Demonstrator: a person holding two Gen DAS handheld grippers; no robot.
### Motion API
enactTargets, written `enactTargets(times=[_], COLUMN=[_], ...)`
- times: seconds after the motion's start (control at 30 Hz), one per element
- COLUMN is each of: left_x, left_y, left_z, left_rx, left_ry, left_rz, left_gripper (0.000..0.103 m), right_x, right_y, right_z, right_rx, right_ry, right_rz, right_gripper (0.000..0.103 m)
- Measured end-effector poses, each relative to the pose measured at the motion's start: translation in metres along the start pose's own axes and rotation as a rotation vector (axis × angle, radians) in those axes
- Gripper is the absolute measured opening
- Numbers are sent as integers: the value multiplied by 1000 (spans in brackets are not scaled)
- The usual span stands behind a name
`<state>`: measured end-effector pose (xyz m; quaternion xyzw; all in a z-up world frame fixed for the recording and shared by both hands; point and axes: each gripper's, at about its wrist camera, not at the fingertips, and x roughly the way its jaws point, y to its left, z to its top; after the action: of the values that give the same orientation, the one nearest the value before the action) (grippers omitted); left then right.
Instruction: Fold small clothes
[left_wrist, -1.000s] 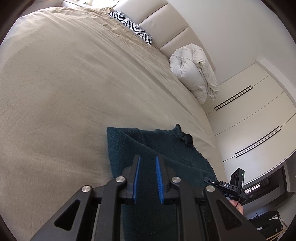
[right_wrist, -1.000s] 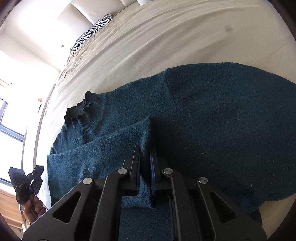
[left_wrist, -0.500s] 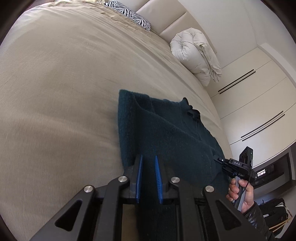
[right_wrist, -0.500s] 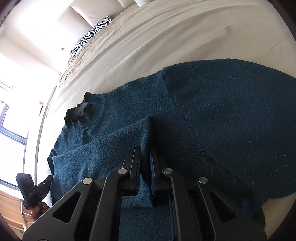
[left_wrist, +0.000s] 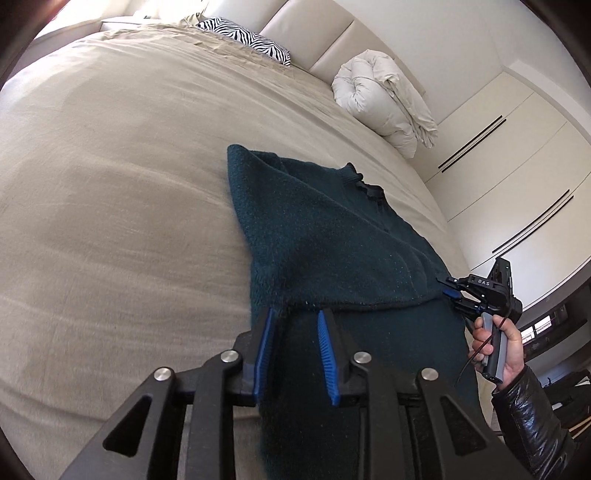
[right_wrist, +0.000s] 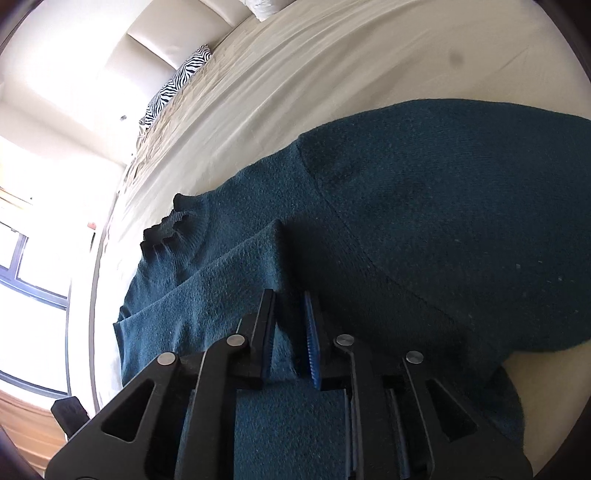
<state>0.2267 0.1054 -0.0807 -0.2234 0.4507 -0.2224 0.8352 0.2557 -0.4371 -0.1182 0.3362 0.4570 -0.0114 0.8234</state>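
Both grippers' jaws have just been opening since the earlier frames: left gripper (left_wrist: 295, 332) jaws now apart w/ the folded edge of the teal sweater (left_wrist: 325, 236) between them, pads not pressing; right gripper (right_wrist: 290, 317) jaws slightly apart w/ a sweater fold between, cloth no longer pinched. Sweater lies part-folded on the beige bed (left_wrist: 110, 184), collar toward the headboard end, sleeve laid over the body. Right gripper also shows in left view, held by a hand (left_wrist: 506, 347) in a black sleeve.
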Motion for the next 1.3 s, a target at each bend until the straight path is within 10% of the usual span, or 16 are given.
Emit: enactTargets(times=[0.13, 0.3, 0.67, 1.07, 1.3], left_x=[-11, -10, 22, 31, 30], left_y=[-25, -60, -86, -80, -77], left_z=[-10, -27, -50, -53, -43], left_rx=[62, 96, -25, -91, -106], left_ry=[-22, -36, 31, 49, 38], left_rz=[15, 0, -61, -89, -128], left_gripper=[53, 74, 76, 76, 76], right_x=[-59, -145, -229, -222, -233], right_y=[-39, -136, -303, -336, -221], right_z=[-19, -45, -68, -14, 26], right_rx=[91, 295, 738, 723, 342], right_ry=[-114, -291, -531, -537, -507], right_rz=[64, 58, 132, 32, -140], right_gripper=[58, 59, 57, 8, 7])
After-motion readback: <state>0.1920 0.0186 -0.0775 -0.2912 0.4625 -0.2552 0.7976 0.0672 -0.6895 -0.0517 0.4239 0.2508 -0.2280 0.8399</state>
